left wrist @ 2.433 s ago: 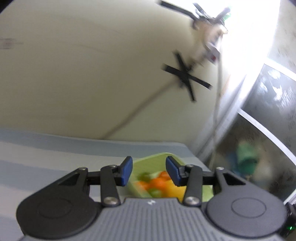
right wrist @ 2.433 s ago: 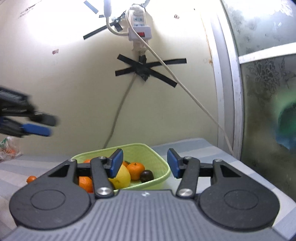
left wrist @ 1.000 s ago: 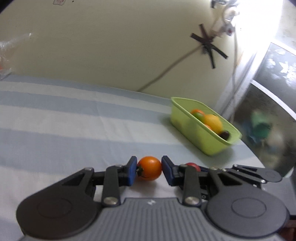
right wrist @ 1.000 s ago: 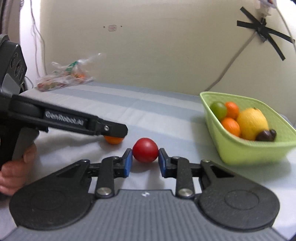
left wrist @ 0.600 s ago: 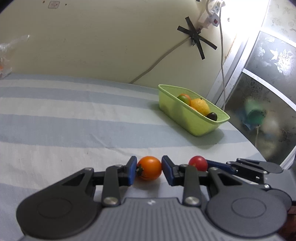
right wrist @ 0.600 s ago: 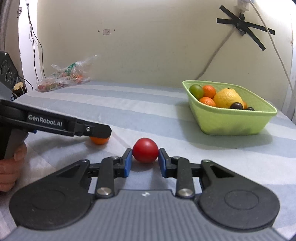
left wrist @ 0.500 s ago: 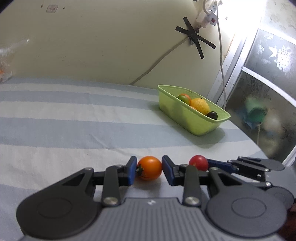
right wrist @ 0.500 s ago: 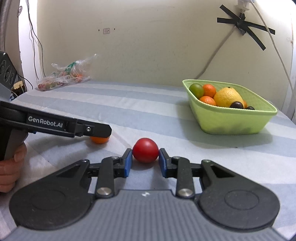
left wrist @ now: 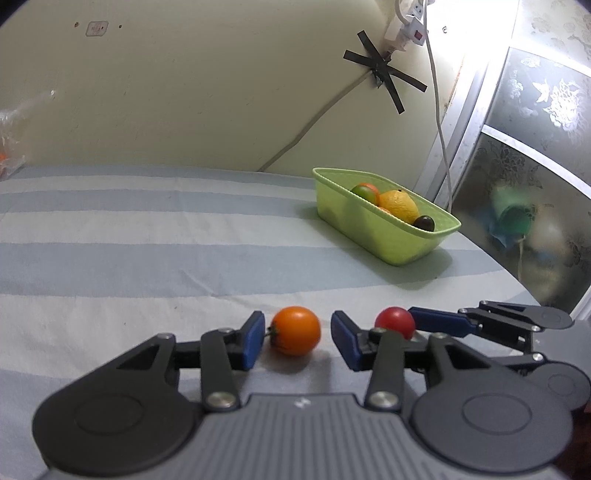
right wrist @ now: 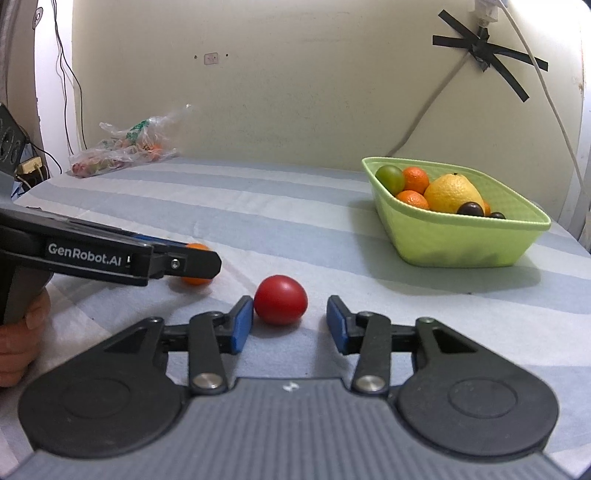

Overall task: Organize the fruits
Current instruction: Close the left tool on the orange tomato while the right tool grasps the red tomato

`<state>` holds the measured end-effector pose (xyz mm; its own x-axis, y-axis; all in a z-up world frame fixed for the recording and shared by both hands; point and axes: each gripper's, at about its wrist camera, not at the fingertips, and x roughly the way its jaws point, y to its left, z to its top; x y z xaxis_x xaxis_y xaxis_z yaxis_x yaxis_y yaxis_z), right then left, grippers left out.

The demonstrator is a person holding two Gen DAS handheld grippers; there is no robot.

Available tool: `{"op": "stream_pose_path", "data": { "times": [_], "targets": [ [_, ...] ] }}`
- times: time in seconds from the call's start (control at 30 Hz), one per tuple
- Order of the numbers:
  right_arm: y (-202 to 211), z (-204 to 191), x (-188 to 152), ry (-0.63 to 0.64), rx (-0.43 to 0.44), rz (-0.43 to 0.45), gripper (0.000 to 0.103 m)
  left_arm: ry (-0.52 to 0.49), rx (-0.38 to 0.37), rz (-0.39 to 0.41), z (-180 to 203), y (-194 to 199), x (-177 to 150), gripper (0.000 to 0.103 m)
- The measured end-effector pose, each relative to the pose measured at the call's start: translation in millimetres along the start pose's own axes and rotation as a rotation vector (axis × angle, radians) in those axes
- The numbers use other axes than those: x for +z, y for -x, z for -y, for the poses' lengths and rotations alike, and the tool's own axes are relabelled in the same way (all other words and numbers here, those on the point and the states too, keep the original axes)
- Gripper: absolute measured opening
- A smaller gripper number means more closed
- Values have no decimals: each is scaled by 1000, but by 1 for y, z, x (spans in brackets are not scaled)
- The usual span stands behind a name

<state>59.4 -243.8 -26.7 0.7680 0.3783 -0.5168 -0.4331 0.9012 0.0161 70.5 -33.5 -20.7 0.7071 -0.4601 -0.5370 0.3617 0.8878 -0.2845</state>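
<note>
An orange tomato (left wrist: 296,335) lies on the striped cloth between the blue pads of my left gripper (left wrist: 297,342), which is open; the left pad is near it, the right pad stands apart. A red tomato (right wrist: 280,299) lies between the pads of my right gripper (right wrist: 290,325), which is open, the tomato close to the left pad. The red tomato also shows in the left wrist view (left wrist: 394,322), and the orange one in the right wrist view (right wrist: 197,280), partly behind the left gripper. A green basket (right wrist: 461,240) holds several fruits at the right.
The striped cloth (right wrist: 258,206) covers the table. A plastic bag of produce (right wrist: 125,147) lies at the far left by the wall. A cable and taped power strip (left wrist: 402,26) hang on the wall behind the basket (left wrist: 373,236). A glass panel stands right.
Both grippers have opened: the pads that pressed the orange tomato and the red tomato now stand apart from them. The fruits rest on the cloth.
</note>
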Motion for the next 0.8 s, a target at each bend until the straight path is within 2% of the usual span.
{"op": "stream_pose_path", "data": {
  "times": [0.8],
  "targets": [
    [0, 2, 0, 1, 2, -4, 47, -10, -6, 0, 0, 0, 1, 45]
  ]
}}
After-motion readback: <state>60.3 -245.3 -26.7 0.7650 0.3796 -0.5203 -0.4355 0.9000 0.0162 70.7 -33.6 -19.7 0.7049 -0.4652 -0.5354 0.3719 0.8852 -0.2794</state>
